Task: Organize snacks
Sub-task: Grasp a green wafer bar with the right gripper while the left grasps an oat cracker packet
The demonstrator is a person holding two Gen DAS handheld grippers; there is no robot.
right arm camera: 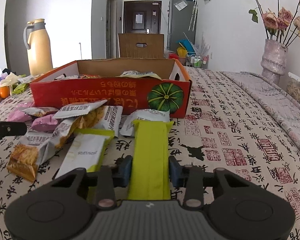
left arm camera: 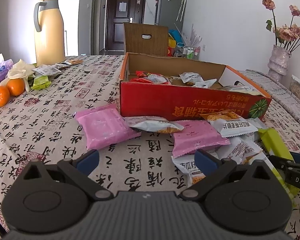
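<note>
A red cardboard box (left arm camera: 190, 102) stands open on the patterned tablecloth with several snack packets inside. Loose snacks lie in front of it: two pink packets (left arm camera: 104, 126) (left arm camera: 196, 138) and grey-white cracker packets (left arm camera: 232, 126). My left gripper (left arm camera: 146, 158) is open low over bare cloth, with nothing between its pads. In the right wrist view my right gripper (right arm camera: 150, 168) is shut on a long lime-green packet (right arm camera: 150, 140), one blue pad on each long side. That packet points at the box (right arm camera: 90, 98). A second green-and-white packet (right arm camera: 86, 152) lies just left of it.
A yellow thermos jug (left arm camera: 50, 32) stands far left, with oranges (left arm camera: 8, 92), a purple tissue pack (left arm camera: 0, 70) and more small packets near it. A vase of dried roses (left arm camera: 278, 62) stands at the right. A brown chair back (left arm camera: 146, 40) rises behind the box.
</note>
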